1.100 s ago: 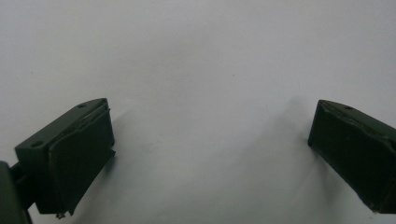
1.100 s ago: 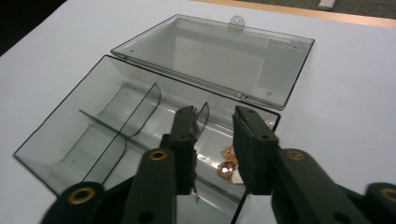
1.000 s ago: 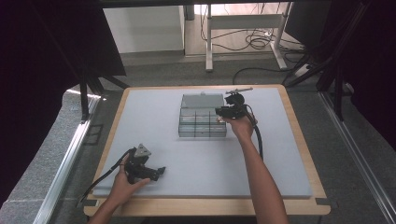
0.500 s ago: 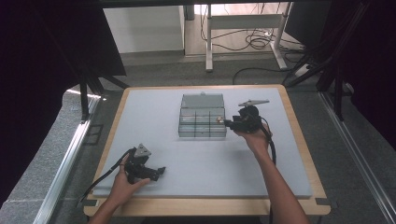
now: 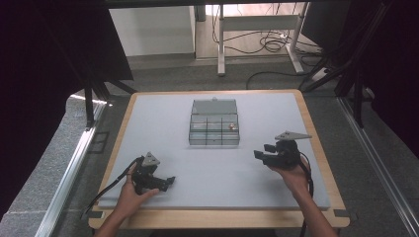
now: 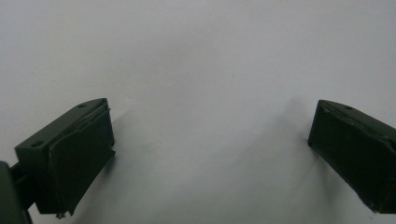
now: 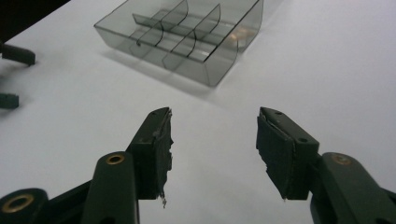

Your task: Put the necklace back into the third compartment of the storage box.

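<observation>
A clear, smoke-tinted compartment box (image 5: 214,129) with its lid folded back sits mid-table; it also appears ahead of the right gripper (image 7: 187,32). A small brownish item (image 5: 230,127) lies in one of its right-hand compartments (image 7: 240,33). My right gripper (image 5: 262,151) is held at the near right of the mat, pointing left, its jaws open with nothing between them (image 7: 212,135). My left gripper (image 5: 169,181) rests low at the near left, jaws spread wide over bare mat (image 6: 210,140).
The pale grey mat (image 5: 163,123) covers a wood-edged table (image 5: 316,128). Cables trail from both grippers off the near edge. The left gripper's jaw tips (image 7: 14,53) show at the left edge of the right gripper view. Dark stands and a desk frame stand beyond the table.
My right gripper has drawn back from the box's right side toward the near right of the table. The left gripper has stayed where it was.
</observation>
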`<move>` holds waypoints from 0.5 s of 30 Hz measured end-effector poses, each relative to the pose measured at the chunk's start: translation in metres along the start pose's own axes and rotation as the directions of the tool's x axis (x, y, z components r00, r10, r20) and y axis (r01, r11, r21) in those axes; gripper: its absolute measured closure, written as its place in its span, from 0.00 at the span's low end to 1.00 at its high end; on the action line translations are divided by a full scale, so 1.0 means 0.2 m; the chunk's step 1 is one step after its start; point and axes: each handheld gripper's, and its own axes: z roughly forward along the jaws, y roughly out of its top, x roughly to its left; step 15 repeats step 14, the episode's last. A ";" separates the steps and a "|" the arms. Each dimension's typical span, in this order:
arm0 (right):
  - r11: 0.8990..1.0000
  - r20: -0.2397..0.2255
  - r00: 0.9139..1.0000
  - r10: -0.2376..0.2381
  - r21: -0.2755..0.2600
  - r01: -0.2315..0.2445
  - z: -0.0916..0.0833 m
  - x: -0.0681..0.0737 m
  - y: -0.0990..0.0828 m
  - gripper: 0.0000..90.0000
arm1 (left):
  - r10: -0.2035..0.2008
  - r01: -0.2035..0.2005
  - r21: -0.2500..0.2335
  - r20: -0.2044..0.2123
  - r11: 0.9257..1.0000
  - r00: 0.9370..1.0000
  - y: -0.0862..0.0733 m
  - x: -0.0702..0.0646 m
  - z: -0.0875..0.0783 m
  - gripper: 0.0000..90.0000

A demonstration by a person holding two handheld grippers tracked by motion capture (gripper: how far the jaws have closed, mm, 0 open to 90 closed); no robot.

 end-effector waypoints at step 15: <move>0.998 0.028 0.999 -0.030 0.049 0.029 0.06 0.02 -0.09 0.39 | 0.002 -0.002 0.004 0.001 1.000 1.000 0.00 0.00 0.00 0.00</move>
